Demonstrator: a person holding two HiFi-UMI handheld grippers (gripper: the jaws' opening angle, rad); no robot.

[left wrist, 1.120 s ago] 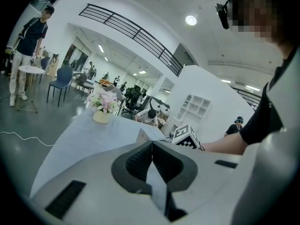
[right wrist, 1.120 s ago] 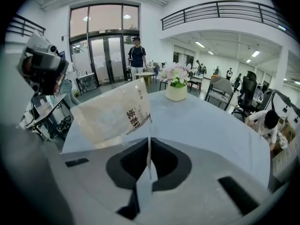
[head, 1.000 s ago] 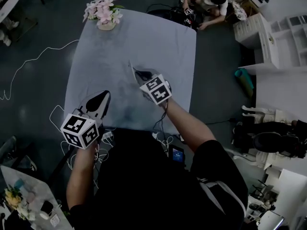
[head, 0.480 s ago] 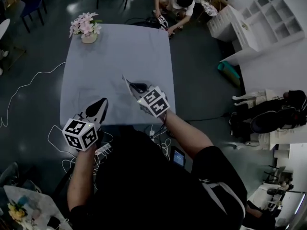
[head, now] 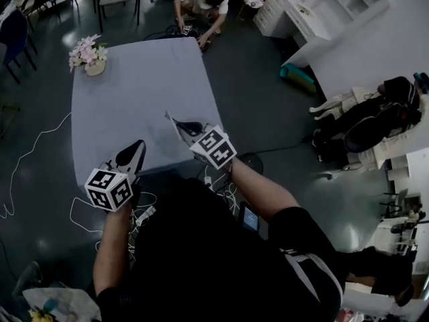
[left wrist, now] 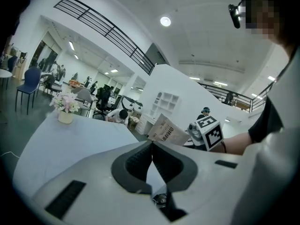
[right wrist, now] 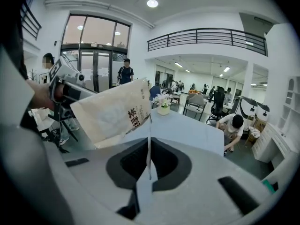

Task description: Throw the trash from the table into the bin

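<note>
The square tabletop [head: 134, 92] under a pale grey cloth carries a pot of pink flowers [head: 87, 54] at its far left corner. The left tool [left wrist: 151, 146] is closed on nothing. The right tool [right wrist: 149, 144] is clamped on a flat beige printed paper packet [right wrist: 112, 114], held in the air over the tabletop's near side.

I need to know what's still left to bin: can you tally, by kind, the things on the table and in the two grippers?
Flower pot: 1, on the table
Printed paper packet: 1, held in the right gripper
Total: 2
</note>
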